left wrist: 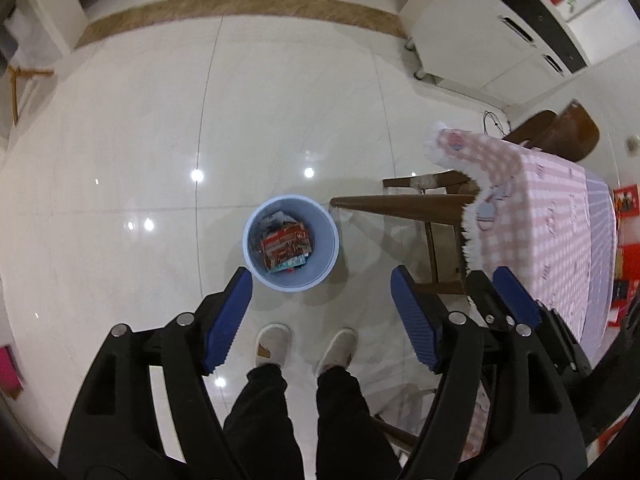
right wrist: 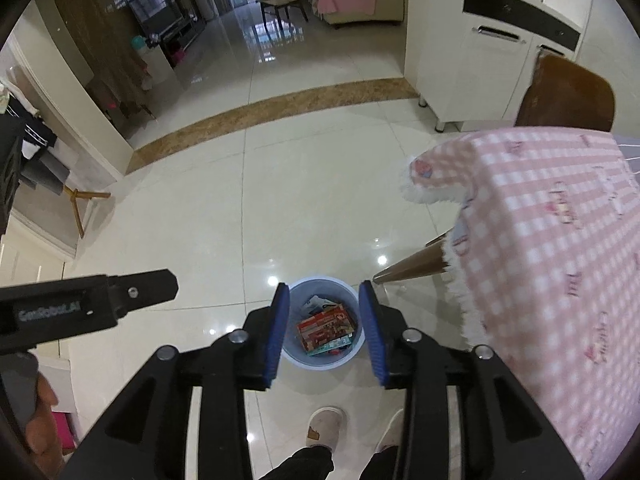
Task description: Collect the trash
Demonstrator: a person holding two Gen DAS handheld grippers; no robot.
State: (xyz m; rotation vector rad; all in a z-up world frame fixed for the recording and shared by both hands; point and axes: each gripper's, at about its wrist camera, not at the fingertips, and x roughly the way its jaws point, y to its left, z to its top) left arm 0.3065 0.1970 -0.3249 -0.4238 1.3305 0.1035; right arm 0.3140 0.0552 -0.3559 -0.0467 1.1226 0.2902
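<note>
Drop step looks done: red snack packets (right wrist: pixel 326 326) lie in the blue bin (left wrist: pixel 291 278). Your left hand-held gripper (left wrist: pixel 320 280) and right hand-held gripper (right wrist: pixel 324 300) hang above the bin, jaws apart, empty. Next: find more trash beyond the bin.

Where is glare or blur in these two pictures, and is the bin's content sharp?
Left wrist: bright lamp spots on the floor; bin fairly sharp, tablecloth blurred, edges bent by the fisheye. Right wrist: glare spots beside the bin, tablecloth smeared; the wrappers show clearly.

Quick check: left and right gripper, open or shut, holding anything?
Left gripper: open, empty, above the bin.
Right gripper: open, empty, nothing between its pads.
</note>
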